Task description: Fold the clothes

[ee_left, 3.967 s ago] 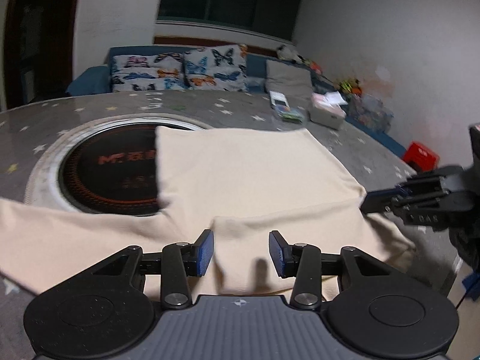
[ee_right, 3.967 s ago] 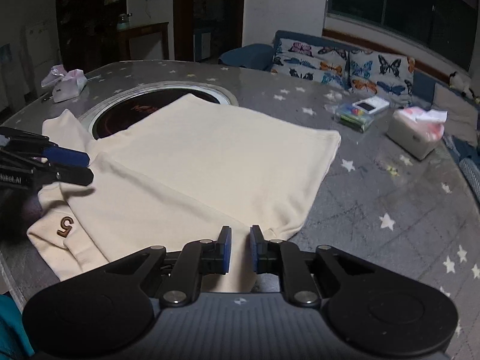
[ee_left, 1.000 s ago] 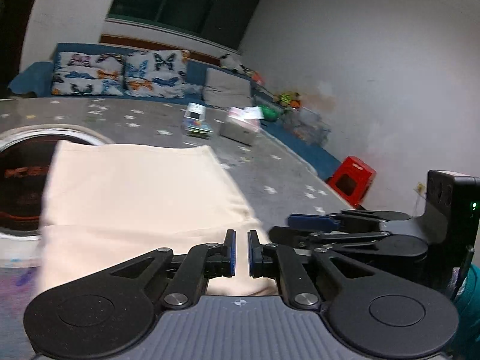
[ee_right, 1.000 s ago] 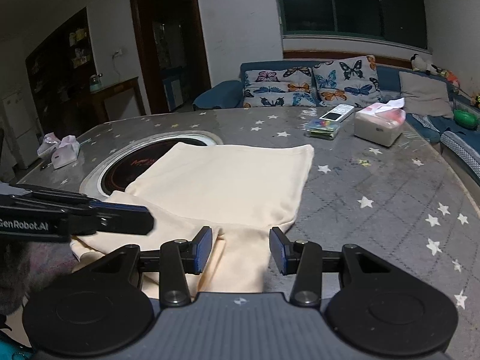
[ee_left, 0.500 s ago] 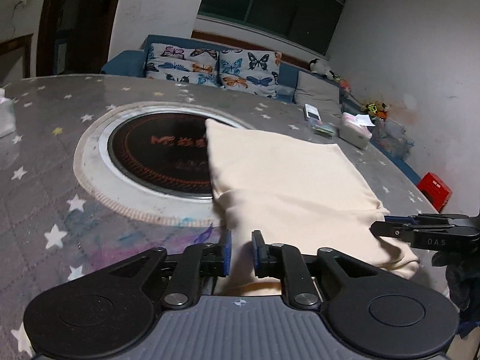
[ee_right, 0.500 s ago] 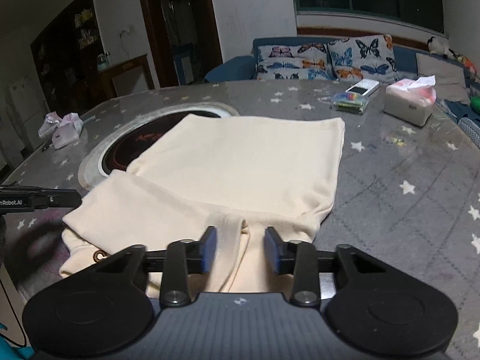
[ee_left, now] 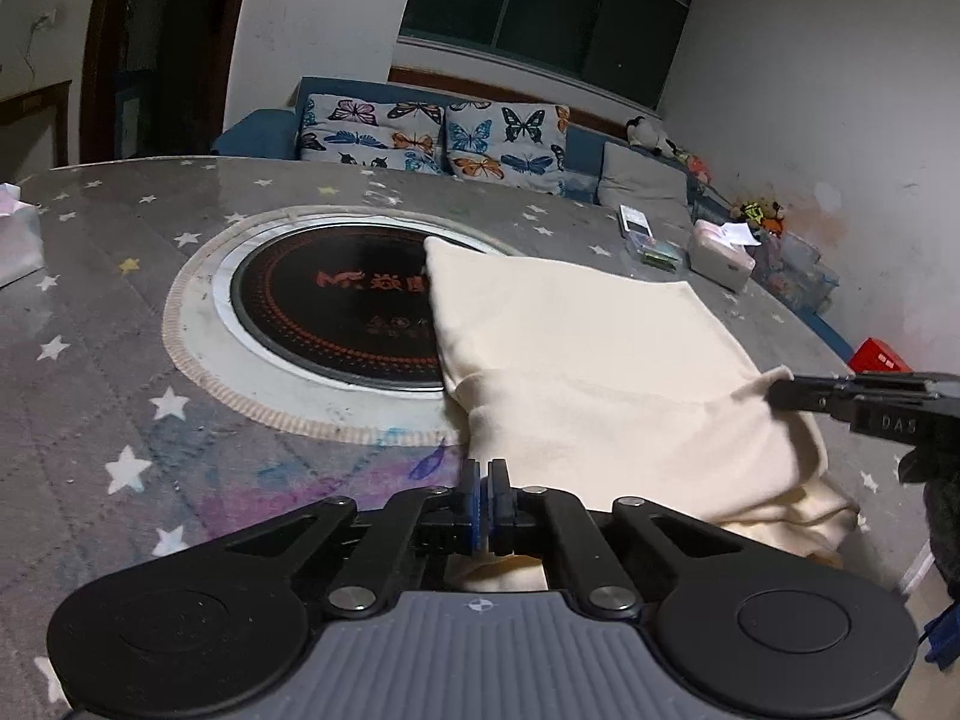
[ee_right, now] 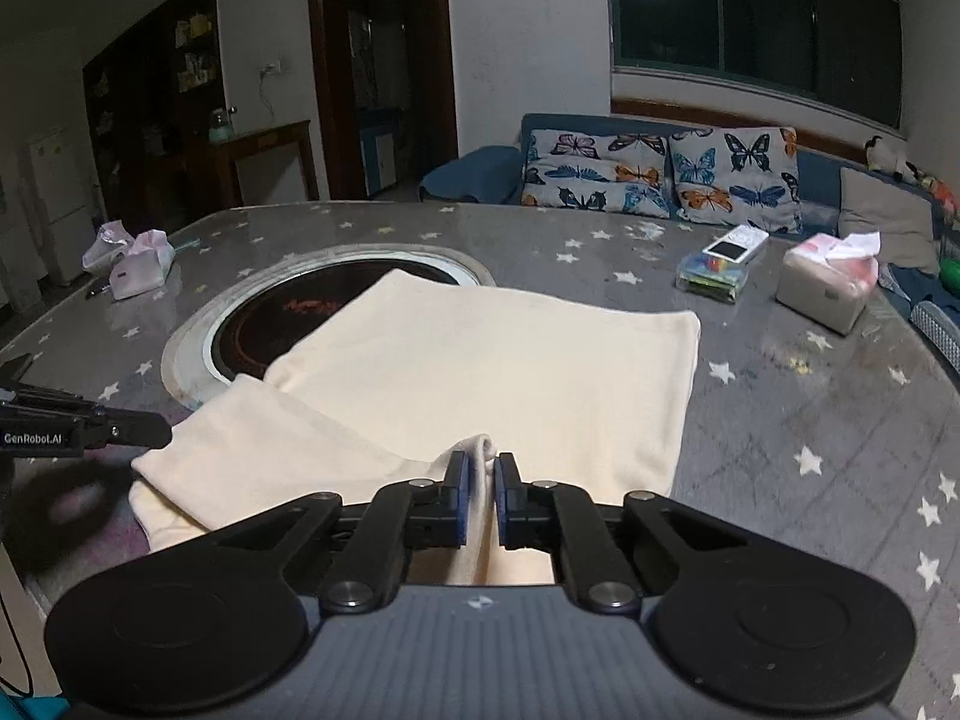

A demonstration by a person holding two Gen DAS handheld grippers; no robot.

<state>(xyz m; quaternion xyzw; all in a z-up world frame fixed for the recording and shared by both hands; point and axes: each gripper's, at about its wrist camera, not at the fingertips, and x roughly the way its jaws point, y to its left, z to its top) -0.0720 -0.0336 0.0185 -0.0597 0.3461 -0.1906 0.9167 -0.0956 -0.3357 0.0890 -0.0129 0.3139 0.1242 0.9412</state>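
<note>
Cream cloth of the garment is now being pinched by both grippers, vs. 0.5 s ago when the right gripper was being held spread over the near hem; its fingers are now nearly pressed together, w/ a raised ridge of the near edge being squeezed in the narrow gap. The left gripper is being kept as at 0.5 s ago: pads closed to a sliver, right at the garment's near-left corner; cloth is being seen just under and beside the tips, but whether any is actually being caught between them can't be told. The garment is lying on the star-patterned table, partly over the round black hob inset, sleeves being shown already folded in, near end being doubled up. Judged from this: both near corners are being secured, approx. ready for the near end to be lifted and carried toward the far hem for the next fold. In the left view the hem is being seen at the right gripper's tip.
</note>
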